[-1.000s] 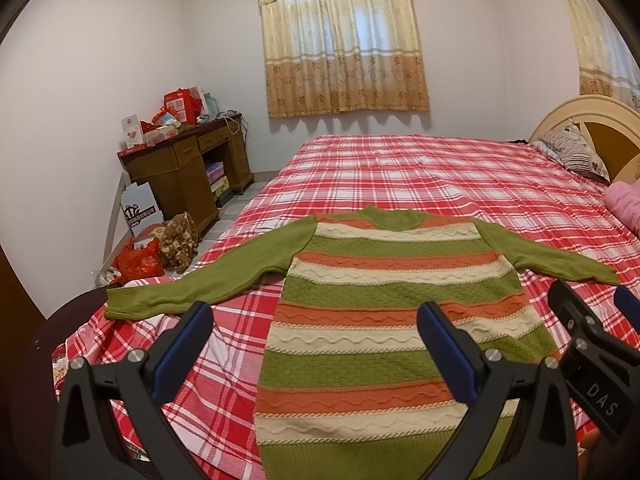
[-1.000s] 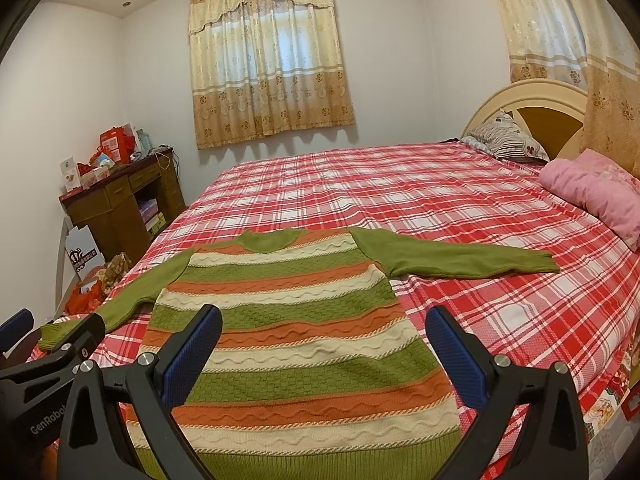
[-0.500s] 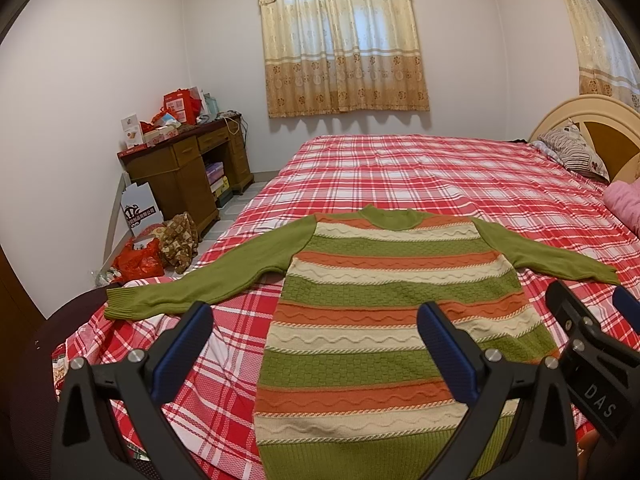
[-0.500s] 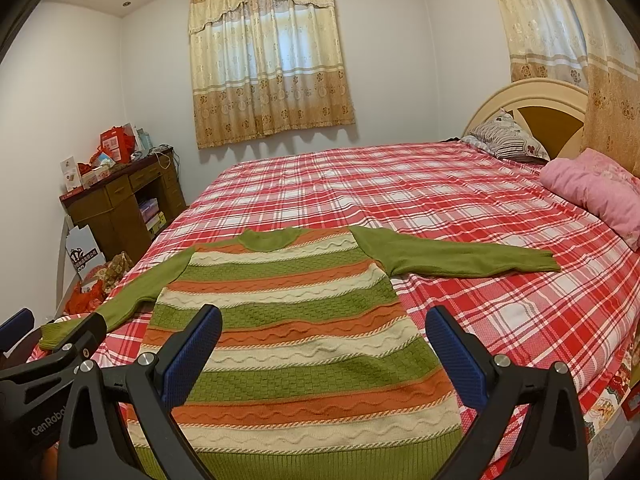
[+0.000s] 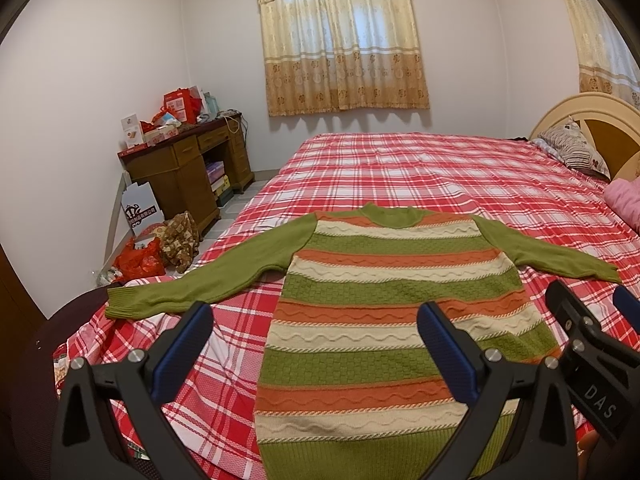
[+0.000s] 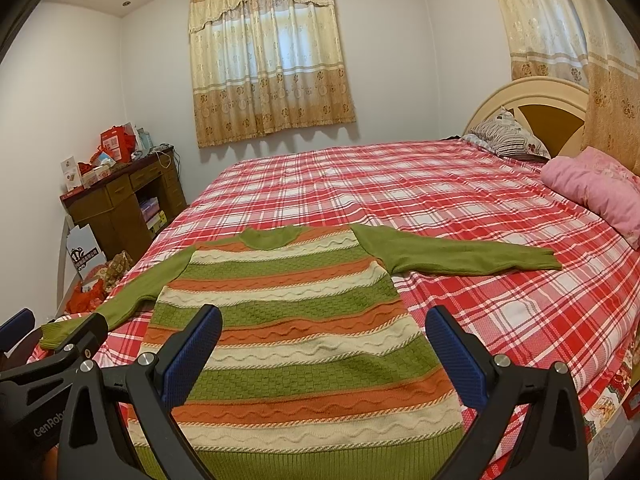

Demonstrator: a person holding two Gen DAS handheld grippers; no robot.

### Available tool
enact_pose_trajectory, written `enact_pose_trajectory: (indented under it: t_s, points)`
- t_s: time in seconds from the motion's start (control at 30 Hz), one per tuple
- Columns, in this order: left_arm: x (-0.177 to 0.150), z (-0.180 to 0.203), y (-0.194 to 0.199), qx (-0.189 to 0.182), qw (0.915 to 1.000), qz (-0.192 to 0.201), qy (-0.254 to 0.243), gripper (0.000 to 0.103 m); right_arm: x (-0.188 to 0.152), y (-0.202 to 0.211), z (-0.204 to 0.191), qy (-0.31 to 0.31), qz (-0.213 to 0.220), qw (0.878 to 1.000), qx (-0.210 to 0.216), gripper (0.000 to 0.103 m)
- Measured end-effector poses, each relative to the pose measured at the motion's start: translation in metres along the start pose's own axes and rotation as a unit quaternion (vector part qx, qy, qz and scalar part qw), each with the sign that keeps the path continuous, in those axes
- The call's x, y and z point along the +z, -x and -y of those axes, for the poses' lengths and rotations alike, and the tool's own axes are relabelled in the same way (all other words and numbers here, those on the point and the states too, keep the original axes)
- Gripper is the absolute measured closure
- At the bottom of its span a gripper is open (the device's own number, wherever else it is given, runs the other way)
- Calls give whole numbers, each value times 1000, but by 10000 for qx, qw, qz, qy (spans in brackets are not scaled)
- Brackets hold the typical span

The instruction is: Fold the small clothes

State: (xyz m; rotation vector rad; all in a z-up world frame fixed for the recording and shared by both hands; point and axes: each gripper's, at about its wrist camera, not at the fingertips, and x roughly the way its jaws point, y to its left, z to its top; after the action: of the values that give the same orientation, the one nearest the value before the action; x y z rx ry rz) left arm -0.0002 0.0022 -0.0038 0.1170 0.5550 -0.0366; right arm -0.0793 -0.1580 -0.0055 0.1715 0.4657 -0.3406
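Low in the left wrist frame: left gripper, blue pads spread wide, nothing between them, held above the sweater's hem. At the right edge of that frame, part of the right gripper's black body, marked "DAS". Low in the right wrist frame: right gripper, likewise spread and empty, over the lower sweater; at lower left there, a piece of the left gripper.

Beyond the pads, centre of both frames: sweater, striped green, orange and cream, spread flat on the bed, hem toward the cameras, green collar toward mid-frame, both green sleeves stretched out to either side. Left cuff near the bed's edge at left of the left frame; right cuff at right of the right frame.

Further out: red plaid sheet all round; pink pillow and striped pillow at right by the headboard; desk at left, cluttered on top, red bag on the floor below; curtains top centre.
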Motion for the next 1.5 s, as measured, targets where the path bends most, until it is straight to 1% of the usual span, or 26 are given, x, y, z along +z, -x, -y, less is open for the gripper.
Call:
enact_pose_trajectory:
  t_s: [0.43, 0.63, 0.93, 1.13, 1.27, 1.5]
  points:
    - [-4, 1, -3, -9, 10000, -35, -19, 0, -5, -2, -2, 21, -45, 10000, -6, 1]
    - [-6, 2, -8, -69, 9999, -73, -11, 0, -3, -11, 4, 1, -134, 9999, -74, 1]
    - [-7, 4, -27, -166, 9996, -209, 21, 0, 4, -37, 12, 33, -333, 9990, -296, 1]
    - [-6, 9, -44, -273, 9989, -377, 32, 0, 9, -56, 20, -18, -480, 9980, -408, 1]
    - [-3, 10, -51, -244, 9989, -402, -1, 0, 13, -70, 25, -54, -575, 9974, -420, 1]
    - [6, 16, -81, -186, 9983, -545, -45, 0, 28, -102, 34, -49, -692, 9966, -446, 1]
